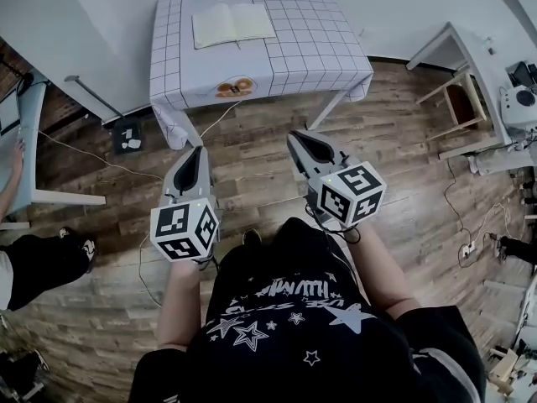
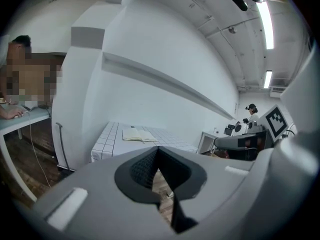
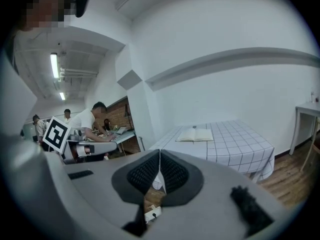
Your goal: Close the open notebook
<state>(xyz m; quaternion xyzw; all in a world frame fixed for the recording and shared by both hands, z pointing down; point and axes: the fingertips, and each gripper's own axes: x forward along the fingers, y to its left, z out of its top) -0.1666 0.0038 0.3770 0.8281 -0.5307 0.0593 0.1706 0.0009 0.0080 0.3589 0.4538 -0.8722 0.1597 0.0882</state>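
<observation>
An open notebook (image 1: 232,23) with cream pages lies flat on a table (image 1: 310,44) covered in a white checked cloth, ahead of me. It also shows as the notebook (image 2: 138,134) in the left gripper view and the notebook (image 3: 195,134) in the right gripper view. My left gripper (image 1: 198,150) and right gripper (image 1: 296,137) hang over the wooden floor, well short of the table. Both point toward it. Each has its jaws pressed together with nothing between them.
A cable (image 1: 220,117) runs down from the table's front edge across the floor. A desk (image 1: 25,154) with a seated person stands at the left. A white side table (image 1: 470,91) with a wooden stool sits at the right, beside equipment (image 1: 520,103).
</observation>
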